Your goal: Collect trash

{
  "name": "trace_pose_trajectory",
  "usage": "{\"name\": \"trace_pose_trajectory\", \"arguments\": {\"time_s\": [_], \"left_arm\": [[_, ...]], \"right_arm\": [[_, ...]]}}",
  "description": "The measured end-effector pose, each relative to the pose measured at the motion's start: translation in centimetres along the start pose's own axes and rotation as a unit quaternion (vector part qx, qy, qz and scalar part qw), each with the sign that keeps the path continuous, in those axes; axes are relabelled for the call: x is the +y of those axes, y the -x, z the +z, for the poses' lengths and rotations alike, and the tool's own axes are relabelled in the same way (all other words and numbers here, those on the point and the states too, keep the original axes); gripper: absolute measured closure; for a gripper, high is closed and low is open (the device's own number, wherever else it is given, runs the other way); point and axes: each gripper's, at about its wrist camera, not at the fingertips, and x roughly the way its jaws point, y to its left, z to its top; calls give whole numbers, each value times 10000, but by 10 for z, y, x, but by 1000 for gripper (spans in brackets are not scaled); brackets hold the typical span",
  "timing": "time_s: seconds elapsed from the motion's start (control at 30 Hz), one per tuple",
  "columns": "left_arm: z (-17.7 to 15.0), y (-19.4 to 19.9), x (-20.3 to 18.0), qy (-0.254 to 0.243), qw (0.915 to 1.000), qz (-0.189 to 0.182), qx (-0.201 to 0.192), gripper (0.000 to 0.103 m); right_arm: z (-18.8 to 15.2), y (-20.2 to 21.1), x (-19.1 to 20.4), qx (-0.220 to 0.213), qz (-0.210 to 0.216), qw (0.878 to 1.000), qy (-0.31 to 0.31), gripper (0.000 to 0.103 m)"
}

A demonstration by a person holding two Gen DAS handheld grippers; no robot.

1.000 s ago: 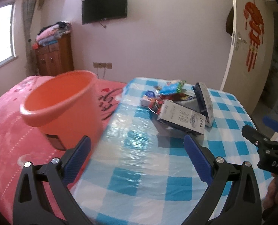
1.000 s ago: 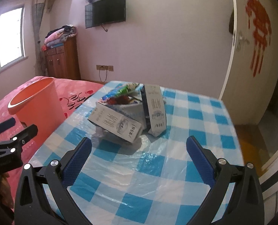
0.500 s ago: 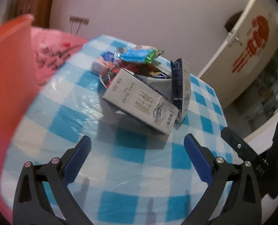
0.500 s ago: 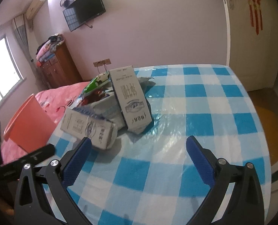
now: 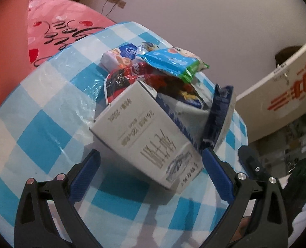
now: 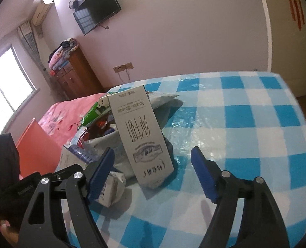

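A pile of trash lies on a blue-and-white checked table. In the left wrist view a white milk carton lies on its side at the front, with a second carton standing on edge to its right, red wrappers and a blue-green snack packet behind. My left gripper is open, its blue pads either side of the lying carton's near end. In the right wrist view my right gripper is open around the foot of the leaning carton. The lying carton's end shows by its left finger.
An orange bucket stands left of the table beside a pink bed; it fills the left edge of the left wrist view. The left gripper's body shows at the lower left of the right wrist view. A wooden cabinet stands at the wall.
Both grippers have moved in close to the trash pile. The left one swung right, away from the bucket, onto the lying carton. The right one closed in on the leaning carton.
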Motion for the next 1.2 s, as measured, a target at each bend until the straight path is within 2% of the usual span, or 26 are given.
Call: {"name": "trace_pose_trajectory", "arguments": {"time_s": [0.2, 0.27, 0.37, 0.6, 0.63, 0.7, 0.73, 0.87, 0.93, 1.0, 1.07, 1.13, 1.2], "left_arm": [[9, -9, -1, 76, 9999, 77, -38, 6], [11, -12, 2, 118, 9999, 48, -1, 14], [12, -13, 5, 185, 9998, -17, 44, 15], [11, -10, 4, 94, 9999, -97, 14, 18], [10, -9, 4, 75, 9999, -105, 2, 20], [9, -6, 5, 65, 9999, -132, -22, 26], [8, -4, 4, 22, 10000, -80, -35, 41], [7, -2, 6, -49, 9998, -168, 20, 46], [7, -1, 7, -12, 9998, -177, 74, 47], [6, -1, 7, 7, 9998, -147, 130, 47], [3, 0, 9, 55, 9997, -137, 194, 46], [0, 0, 11, 145, 9994, -130, 277, 43], [-3, -2, 15, 335, 9988, -98, 356, 33]], "right_arm": [[7, -21, -2, 175, 344, 9992, -122, 27], [8, -27, 1, 220, 347, 9991, -64, 27], [10, -36, 4, 290, 381, 9989, -13, 27], [11, -52, 5, 384, 164, 9990, 138, 28], [10, -53, 4, 394, 110, 9991, 149, 33], [8, -52, 3, 370, 18, 9991, 197, 37], [7, -51, 3, 358, 9, 9991, 215, 37], [4, -49, 3, 371, -19, 9990, 237, 38], [5, -49, 4, 393, -53, 9989, 242, 37], [8, -49, 1, 397, -25, 9991, 126, 31], [10, -49, -2, 353, -104, 9993, 68, 12], [11, -52, -6, 372, -42, 9993, 16, 12], [9, -55, -7, 446, 121, 9989, -23, 12]]}}
